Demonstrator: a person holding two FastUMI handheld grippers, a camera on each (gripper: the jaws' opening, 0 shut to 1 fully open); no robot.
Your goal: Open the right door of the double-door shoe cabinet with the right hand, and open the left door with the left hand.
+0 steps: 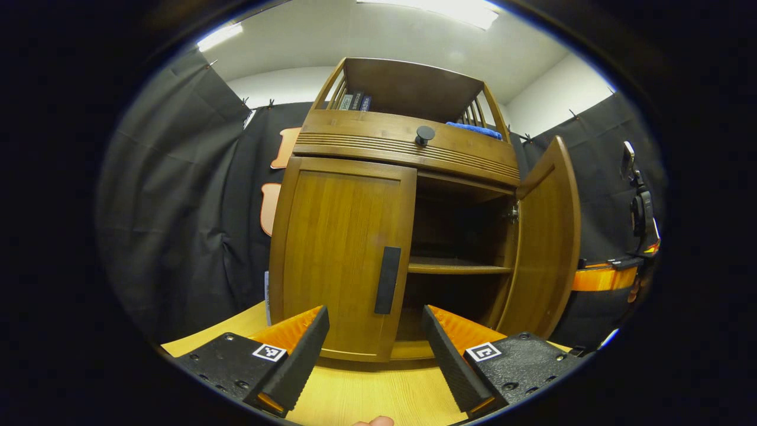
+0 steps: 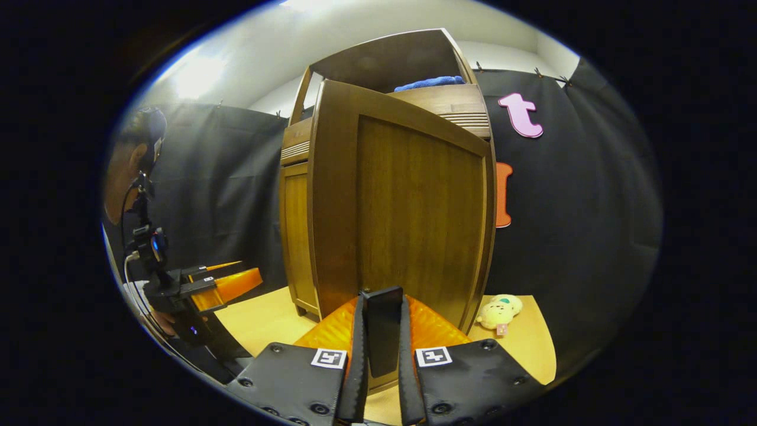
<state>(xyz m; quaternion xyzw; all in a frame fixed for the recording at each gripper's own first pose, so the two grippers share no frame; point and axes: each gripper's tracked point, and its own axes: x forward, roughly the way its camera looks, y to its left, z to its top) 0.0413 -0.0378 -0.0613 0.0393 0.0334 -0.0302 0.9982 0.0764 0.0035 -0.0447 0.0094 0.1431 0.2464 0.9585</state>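
While gripping: right gripper clenches the upright black handle of the right door, swung outward toward the camera.
Left gripper: fingers spread, short of the left door.
Left door: closed, its vertical handle untouched.
Shoe cabinet: upright on the table.

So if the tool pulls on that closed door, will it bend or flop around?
Probably not. The left door looks like a solid wooden panel, so it should stay stiff. The right door, already swung out on its hinge, hints this one will swing the same way. Its black handle is flat and smooth, so the open left tool might slip a little.
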